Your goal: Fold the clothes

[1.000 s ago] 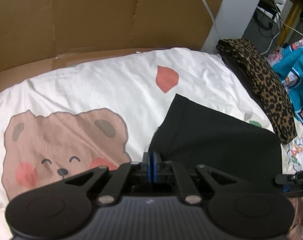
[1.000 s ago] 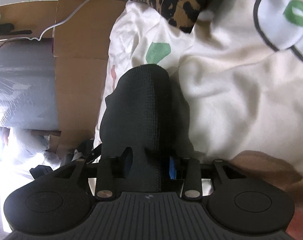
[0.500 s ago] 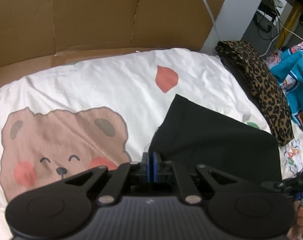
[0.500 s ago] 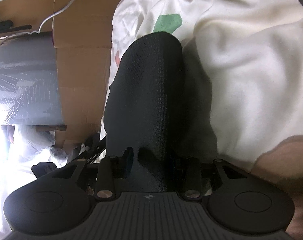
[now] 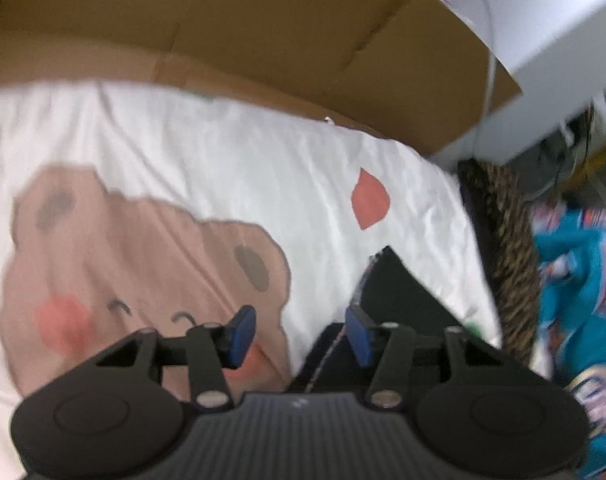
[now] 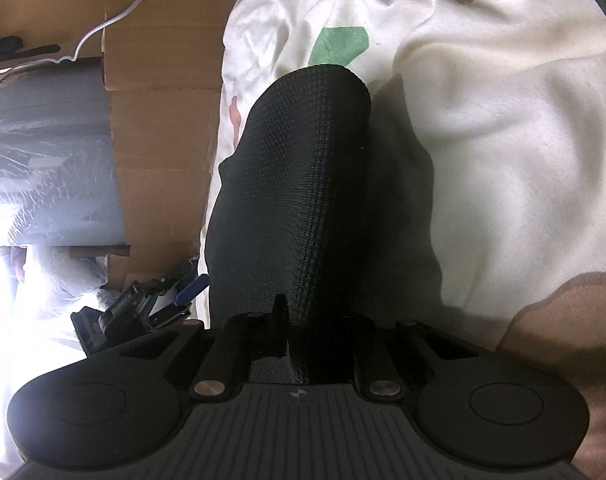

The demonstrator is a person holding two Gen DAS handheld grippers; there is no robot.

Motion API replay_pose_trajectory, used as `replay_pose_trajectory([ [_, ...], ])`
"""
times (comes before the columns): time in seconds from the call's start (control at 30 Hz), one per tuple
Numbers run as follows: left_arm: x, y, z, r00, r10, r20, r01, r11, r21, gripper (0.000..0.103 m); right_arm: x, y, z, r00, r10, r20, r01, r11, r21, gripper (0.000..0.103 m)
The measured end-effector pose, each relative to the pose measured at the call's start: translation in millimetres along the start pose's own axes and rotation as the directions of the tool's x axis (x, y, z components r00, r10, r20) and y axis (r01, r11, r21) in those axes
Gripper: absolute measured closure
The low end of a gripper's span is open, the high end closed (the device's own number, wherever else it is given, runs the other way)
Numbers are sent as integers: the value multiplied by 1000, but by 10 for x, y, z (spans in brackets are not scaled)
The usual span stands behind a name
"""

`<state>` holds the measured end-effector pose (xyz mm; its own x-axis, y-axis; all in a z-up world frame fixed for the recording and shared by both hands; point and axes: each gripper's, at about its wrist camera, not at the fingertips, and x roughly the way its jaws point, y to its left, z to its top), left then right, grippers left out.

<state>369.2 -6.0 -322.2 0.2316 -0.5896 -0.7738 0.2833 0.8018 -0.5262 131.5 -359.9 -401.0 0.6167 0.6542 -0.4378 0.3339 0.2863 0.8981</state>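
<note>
only r tongs (image 6: 307, 320) on black garment (image 6: 299, 168)

Garment (image 5: 403, 300) on sheet (image 5: 223, 168), right of bear print (image 5: 143, 248). Left gripper (image 5: 301, 334) over garment's left edge, near corner below it. Cardboard (image 5: 263, 28) behind sheet. Two more garments: one (image 5: 511, 248) just right of sheet, another (image 5: 579, 280) right of that. Right gripper (image 6: 311, 332) at garment's (image 6: 299, 184) near end; sheet (image 6: 503, 128) beneath and right; cardboard (image 6: 163, 128) left.
</note>
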Motion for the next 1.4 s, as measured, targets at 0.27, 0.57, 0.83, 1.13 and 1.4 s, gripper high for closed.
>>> replay_pose_trajectory([
  [0.27, 159, -73, -45, 988, -105, -109, 111, 992, 53, 42, 12, 4, -1, 1000, -11, -11, 11, 1000, 2, 94],
  [0.57, 471, -149, -193, 966, -158, -206, 182, 978, 103, 35, 13, -52, 1, 1000, 11, -20, -11, 1000, 20, 94],
  [0.83, 569, -50, -123, 957, -196, -214, 216, 974, 73, 30, 3, -56, 7, 1000, 5, -21, -5, 1000, 7, 94],
  [1.13, 525, -102, -178, 965, -157, -212, 184, 976, 116, 48, -5, 24, 23, 1000, -13, -12, 13, 1000, -27, 94],
  [1.4, 475, -208, -289, 973, -128, -193, 151, 983, 108, 52, -115, 89, 148, 1000, -28, -5, 27, 998, -62, 94],
])
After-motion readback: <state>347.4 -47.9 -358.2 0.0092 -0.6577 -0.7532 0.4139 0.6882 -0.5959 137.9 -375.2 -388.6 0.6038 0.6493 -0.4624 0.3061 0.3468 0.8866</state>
